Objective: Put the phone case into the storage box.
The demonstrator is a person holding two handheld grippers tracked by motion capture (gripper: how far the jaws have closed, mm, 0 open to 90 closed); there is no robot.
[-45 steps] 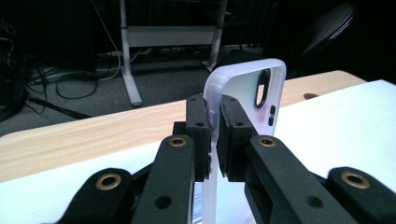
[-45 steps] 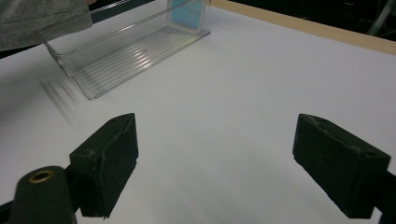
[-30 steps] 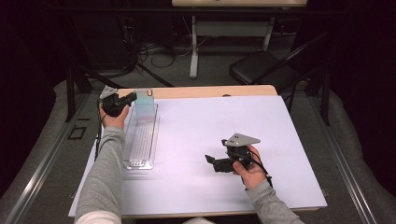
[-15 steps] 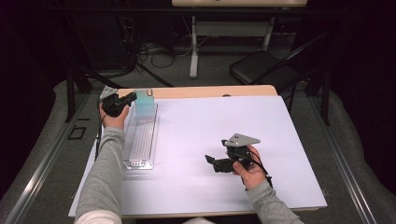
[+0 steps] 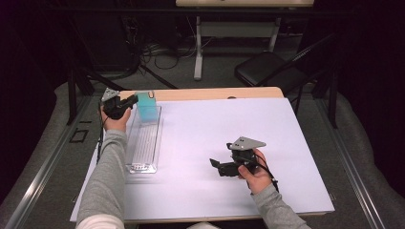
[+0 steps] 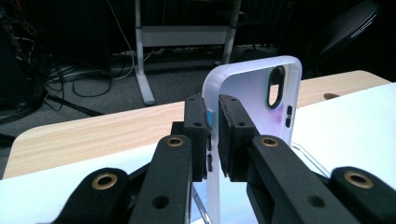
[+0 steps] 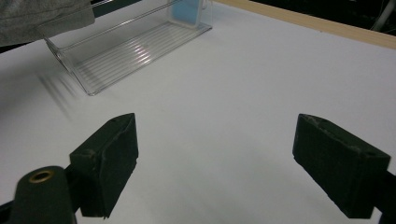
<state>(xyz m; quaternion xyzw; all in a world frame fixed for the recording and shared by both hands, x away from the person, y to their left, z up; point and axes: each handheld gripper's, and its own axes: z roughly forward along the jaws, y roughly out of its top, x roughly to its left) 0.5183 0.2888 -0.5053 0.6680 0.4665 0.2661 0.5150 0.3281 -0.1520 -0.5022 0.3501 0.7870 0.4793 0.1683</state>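
Observation:
A phone case (image 5: pixel 146 107), pale blue in the high view, stands on edge at the far end of a clear ribbed tray (image 5: pixel 143 145). My left gripper (image 5: pixel 132 100) is shut on its left edge. In the left gripper view the case (image 6: pixel 254 93) looks white, with a camera hole near its top, and both pads pinch its rim at my left gripper (image 6: pixel 214 135). My right gripper (image 5: pixel 217 167) lies low over the white sheet, right of centre, jaws wide apart and pointing left. In the right gripper view, my right gripper (image 7: pixel 215 158) has nothing between its pads; the tray (image 7: pixel 121 51) and the case (image 7: pixel 187 10) lie beyond.
A white sheet (image 5: pixel 215 129) covers the table, and a wooden strip (image 5: pixel 219 92) runs along the far edge. Beyond the table are a black chair (image 5: pixel 267 71), floor cables (image 5: pixel 157 52) and a white table leg (image 5: pixel 198 47). A grey sleeve (image 7: pixel 42 16) crosses near the tray.

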